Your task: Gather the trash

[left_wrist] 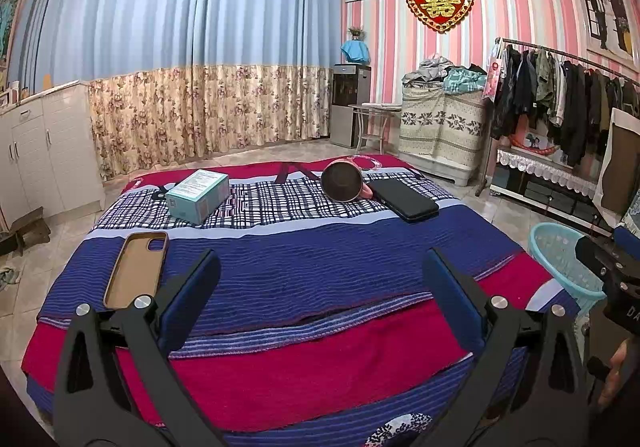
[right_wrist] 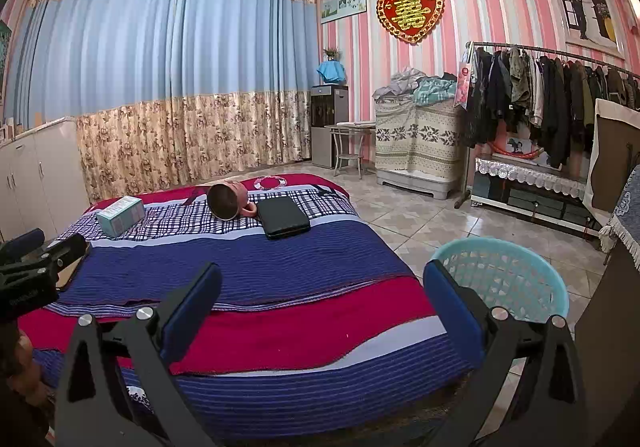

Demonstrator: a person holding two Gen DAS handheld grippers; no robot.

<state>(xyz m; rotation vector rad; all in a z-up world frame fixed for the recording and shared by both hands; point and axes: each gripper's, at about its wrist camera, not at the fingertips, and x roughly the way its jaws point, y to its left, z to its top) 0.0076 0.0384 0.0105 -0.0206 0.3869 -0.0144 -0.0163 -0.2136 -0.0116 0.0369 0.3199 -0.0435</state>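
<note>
A low table draped in a blue, red and white striped cloth (left_wrist: 320, 271) is seen from both wrist cameras, and four things are laid out on it: a pale teal cardboard box (left_wrist: 198, 195) toward the far left, a tan phone case lying open side up (left_wrist: 136, 269) at the near left, a pink ceramic mug tipped on its side (left_wrist: 344, 181) at the far middle with its dark mouth turned this way, and a flat black zipped case (left_wrist: 408, 199) touching or just beside the mug's handle. A light blue perforated plastic basket (right_wrist: 504, 279) is stood on the tiled floor just beside the table's right edge; its inside is only partly shown and nothing can be made out in it

The left gripper (left_wrist: 320, 283) is held above the near half of the cloth with its blue-padded fingers spread wide and nothing between them. The right gripper (right_wrist: 322, 289) is likewise spread and empty, poised over the table's near right corner with the basket behind its right finger

No step is shown to be in hand. The scene would suit either a stage where pieces remain to be gathered into the basket, or one where only the items meant to be kept are left on the cloth. Which of the four counts as trash cannot be settled, though the box and the phone case are judged the likelier candidates
</note>
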